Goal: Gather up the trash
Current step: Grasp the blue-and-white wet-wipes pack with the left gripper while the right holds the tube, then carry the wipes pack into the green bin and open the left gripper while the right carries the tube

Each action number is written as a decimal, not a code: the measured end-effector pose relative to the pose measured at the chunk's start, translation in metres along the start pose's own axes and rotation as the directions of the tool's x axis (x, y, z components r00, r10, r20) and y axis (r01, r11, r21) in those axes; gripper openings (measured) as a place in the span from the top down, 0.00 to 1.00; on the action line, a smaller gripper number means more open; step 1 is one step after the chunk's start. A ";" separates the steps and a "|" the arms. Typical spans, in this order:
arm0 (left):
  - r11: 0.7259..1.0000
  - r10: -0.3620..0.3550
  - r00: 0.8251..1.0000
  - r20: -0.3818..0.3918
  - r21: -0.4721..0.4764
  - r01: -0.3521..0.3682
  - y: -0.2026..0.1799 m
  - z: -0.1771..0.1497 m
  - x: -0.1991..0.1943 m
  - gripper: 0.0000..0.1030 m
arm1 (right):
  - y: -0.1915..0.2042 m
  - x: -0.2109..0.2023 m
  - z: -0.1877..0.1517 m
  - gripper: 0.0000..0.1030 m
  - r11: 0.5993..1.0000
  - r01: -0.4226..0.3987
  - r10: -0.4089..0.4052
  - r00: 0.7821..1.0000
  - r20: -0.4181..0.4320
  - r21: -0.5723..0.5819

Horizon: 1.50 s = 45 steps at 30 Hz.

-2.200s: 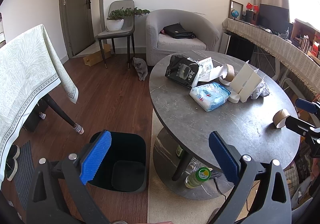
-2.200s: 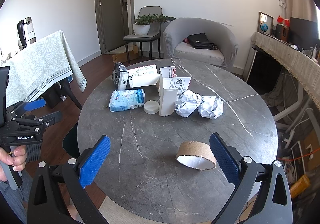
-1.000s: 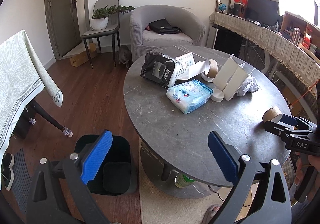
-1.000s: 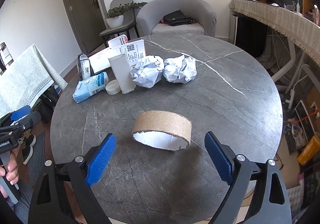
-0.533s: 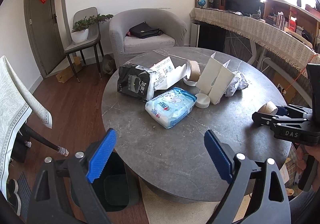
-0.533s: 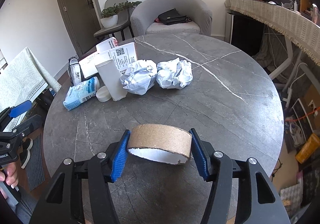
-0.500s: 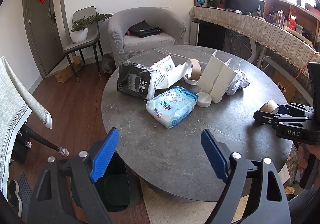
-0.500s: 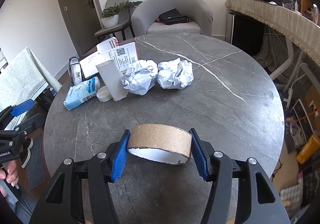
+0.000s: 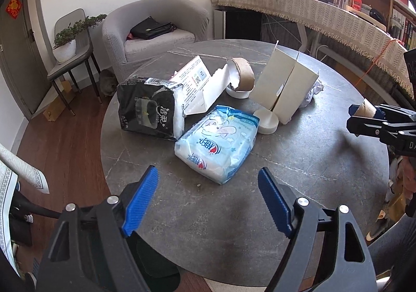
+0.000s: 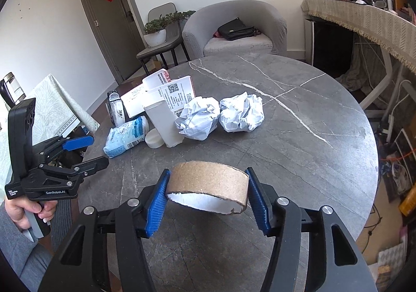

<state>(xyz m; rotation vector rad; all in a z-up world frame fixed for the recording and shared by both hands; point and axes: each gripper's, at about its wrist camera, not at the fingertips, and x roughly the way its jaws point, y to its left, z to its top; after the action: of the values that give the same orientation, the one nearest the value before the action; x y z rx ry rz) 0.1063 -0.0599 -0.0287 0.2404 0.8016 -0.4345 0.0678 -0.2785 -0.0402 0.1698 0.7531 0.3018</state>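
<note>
My right gripper (image 10: 208, 175) is shut on a brown cardboard tape roll (image 10: 208, 181), its blue pads pressed on both sides, low over the round grey table (image 10: 312, 162). In the left wrist view that gripper (image 9: 364, 116) and the roll (image 9: 365, 108) show at the right edge. My left gripper (image 9: 207, 173) stands open over the table's near edge with nothing between its pads. Just beyond it lies a light blue tissue pack (image 9: 218, 146). Two crumpled paper balls (image 10: 200, 120) lie mid-table. A black bin (image 9: 156, 266) on the floor is mostly hidden behind the left gripper.
A black tissue pack (image 9: 148, 112), opened white cartons (image 9: 286, 89), a second tape roll (image 9: 241, 74) and a white lid (image 9: 266, 122) crowd the table's far left part. A grey armchair (image 9: 156, 26), a chair with a plant (image 9: 67, 44) and a cloth-covered table (image 10: 57, 109) stand around.
The right gripper closed on the cardboard roll, which had lain free on the table. The left gripper swung from the bin side over the table toward the blue pack, its jaws slightly narrower.
</note>
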 end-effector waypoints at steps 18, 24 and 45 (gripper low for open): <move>0.988 -0.117 0.992 -0.036 0.101 0.120 0.007 0.022 0.034 0.33 | 0.010 0.003 0.007 0.44 0.999 -0.054 0.054 0.999 0.000 -0.008; 0.977 -0.163 0.986 -0.040 0.136 0.166 0.001 0.027 0.037 0.19 | 0.011 0.002 0.005 0.44 0.998 -0.064 0.064 0.998 -0.006 -0.004; 0.991 -0.127 0.991 0.042 -0.036 0.129 0.011 -0.001 -0.014 0.45 | 0.046 -0.002 0.013 0.44 0.993 -0.087 0.086 0.996 -0.023 -0.083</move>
<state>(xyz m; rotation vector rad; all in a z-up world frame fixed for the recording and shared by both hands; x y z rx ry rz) 0.1018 -0.0455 -0.0186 0.1438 0.7881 -0.5425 0.0659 -0.2360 -0.0180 0.1200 0.7524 0.4175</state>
